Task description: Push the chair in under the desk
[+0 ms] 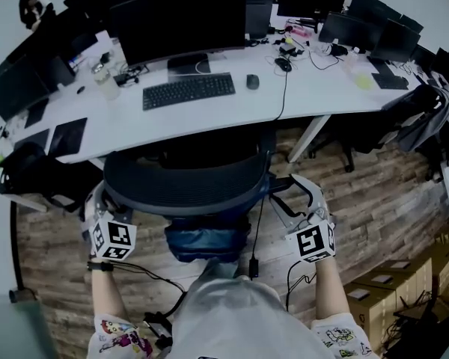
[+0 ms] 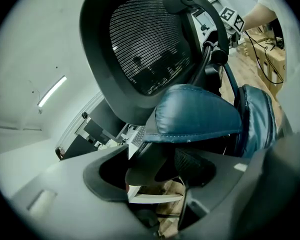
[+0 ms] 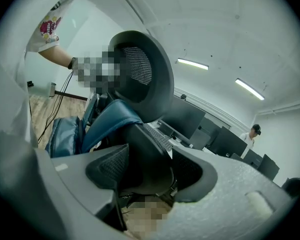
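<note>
Two jaws stand wide apart on the left hand-held gripper (image 2: pixel 150 171), with a dark part of the chair's (image 1: pixel 187 178) frame in the gap and the ribbed pad faces bare, so nothing is clamped. The right hand-held gripper (image 3: pixel 150 174) is the same: spread wide, a dark chair part between its pads, no grip. They sit at either side of the backrest, low down, with a blue cushion (image 1: pixel 206 241) strapped behind it between them.

The chair is at the middle of the worktop's (image 1: pixel 232 114) near edge, facing the keyboard (image 1: pixel 188 90). Its seat is already under that edge and its backrest is just outside it, so little travel looks to be left.

The chair is probably fairly heavy but free-rolling (its wheels are out of sight). The mesh panel would give under a push, and the cushion is soft and slippery. The stiff dark rim at both sides is the place to press or clamp. Even pressure from both sides matters, since a one-sided shove would likely swivel the seat, and a high push might only tilt the back.
</note>
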A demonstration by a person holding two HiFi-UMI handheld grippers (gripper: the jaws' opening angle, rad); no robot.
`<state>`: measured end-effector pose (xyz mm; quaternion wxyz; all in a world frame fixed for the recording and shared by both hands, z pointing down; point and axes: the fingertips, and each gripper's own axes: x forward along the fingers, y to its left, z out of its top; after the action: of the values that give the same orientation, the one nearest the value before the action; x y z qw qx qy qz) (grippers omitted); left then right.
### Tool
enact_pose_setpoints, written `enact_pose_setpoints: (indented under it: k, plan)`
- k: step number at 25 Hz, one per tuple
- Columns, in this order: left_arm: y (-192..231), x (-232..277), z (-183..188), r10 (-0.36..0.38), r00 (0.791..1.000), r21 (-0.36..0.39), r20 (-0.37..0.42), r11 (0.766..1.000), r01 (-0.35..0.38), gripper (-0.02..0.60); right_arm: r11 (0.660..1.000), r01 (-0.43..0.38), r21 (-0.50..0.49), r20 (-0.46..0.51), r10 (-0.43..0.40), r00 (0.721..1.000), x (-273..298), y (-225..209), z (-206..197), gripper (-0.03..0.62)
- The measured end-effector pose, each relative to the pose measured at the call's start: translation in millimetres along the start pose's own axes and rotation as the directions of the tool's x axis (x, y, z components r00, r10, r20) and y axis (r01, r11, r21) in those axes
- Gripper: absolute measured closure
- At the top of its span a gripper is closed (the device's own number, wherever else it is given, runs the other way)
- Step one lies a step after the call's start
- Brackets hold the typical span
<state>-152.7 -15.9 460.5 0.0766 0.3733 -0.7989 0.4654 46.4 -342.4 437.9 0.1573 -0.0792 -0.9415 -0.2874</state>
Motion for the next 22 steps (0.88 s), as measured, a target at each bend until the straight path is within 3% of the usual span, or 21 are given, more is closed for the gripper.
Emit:
enact_pose_setpoints:
  k: [22]
  plan:
    - [22.5, 39.9, 12.3, 0.065, 0.997, -0.044, -0.038, 0.997, -0.066, 0.284, 0.998, -0.028, -0.060, 0.026, 0.029, 0.999, 61.1, -48.6, -6.5, 0.319]
